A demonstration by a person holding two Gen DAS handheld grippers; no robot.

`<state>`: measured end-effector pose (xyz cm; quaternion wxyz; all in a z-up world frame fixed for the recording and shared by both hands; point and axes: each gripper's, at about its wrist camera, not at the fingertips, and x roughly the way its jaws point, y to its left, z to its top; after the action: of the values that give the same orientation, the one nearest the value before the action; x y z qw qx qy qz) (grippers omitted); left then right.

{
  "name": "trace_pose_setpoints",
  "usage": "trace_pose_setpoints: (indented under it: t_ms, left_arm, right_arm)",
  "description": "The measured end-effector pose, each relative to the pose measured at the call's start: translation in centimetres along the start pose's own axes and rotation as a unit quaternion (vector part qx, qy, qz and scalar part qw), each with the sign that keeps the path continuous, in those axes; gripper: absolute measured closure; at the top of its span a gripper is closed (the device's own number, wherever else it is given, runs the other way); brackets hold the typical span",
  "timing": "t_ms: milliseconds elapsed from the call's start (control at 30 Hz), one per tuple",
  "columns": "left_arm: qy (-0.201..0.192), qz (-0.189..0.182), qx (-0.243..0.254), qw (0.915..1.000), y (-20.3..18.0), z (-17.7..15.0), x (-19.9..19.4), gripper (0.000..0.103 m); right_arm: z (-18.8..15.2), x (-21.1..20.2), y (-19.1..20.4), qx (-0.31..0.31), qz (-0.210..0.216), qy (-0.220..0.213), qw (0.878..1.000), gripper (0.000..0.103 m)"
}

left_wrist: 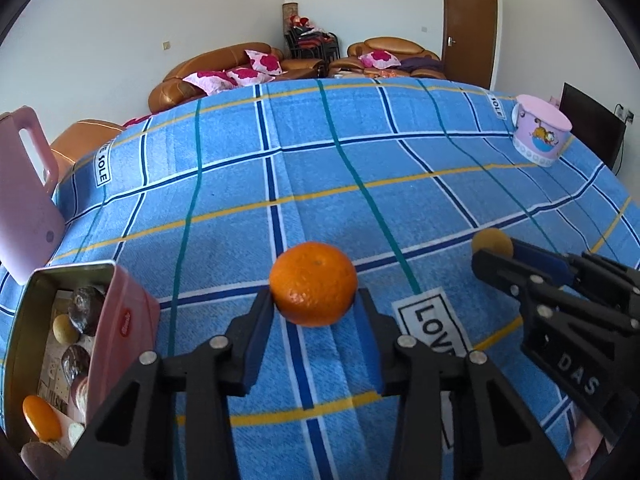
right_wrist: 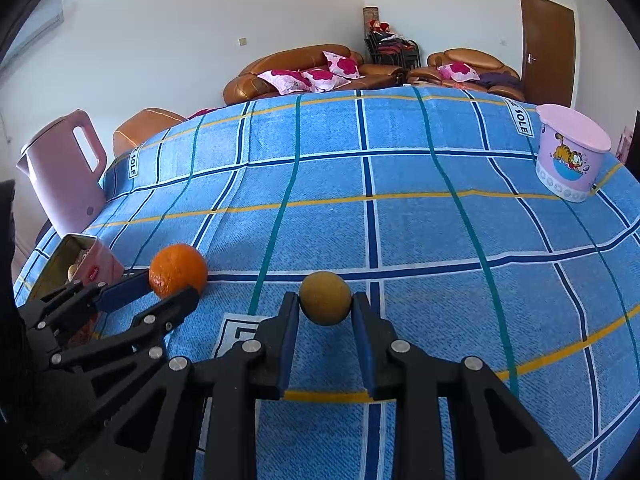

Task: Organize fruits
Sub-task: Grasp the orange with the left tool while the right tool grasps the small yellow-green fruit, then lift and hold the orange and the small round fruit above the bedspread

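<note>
A round orange (left_wrist: 313,280) rests on the blue checked cloth (left_wrist: 360,160), with my left gripper (left_wrist: 314,306) shut on it, one pad against each side. The right wrist view shows the same orange (right_wrist: 178,270) at the left, in the left gripper (right_wrist: 160,286). My right gripper (right_wrist: 325,300) is shut on a small dull-yellow round fruit (right_wrist: 325,298), low over the cloth. That fruit (left_wrist: 491,241) shows at the right gripper's (left_wrist: 494,254) tip in the left wrist view. An open pink tin (left_wrist: 132,320) at the lower left holds several fruits, one of them orange.
A pink jug (left_wrist: 24,184) stands at the table's left edge behind the tin (right_wrist: 94,266). A pink lidded tub with a cartoon cat (right_wrist: 572,160) sits at the far right corner. Brown sofas with pink cushions stand beyond the far edge.
</note>
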<state>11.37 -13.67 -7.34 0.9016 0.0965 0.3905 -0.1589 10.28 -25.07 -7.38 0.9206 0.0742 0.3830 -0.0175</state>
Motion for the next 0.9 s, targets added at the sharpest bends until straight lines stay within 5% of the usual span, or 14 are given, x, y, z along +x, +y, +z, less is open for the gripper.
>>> trace_pose_setpoints:
  t_ms: [900]
  left_arm:
    - [-0.066, 0.031, -0.033, 0.9968, 2.0, -2.1, -3.9, 0.069]
  right_arm:
    - [-0.3, -1.9, 0.9, -0.028, 0.013, -0.045, 0.999, 0.074]
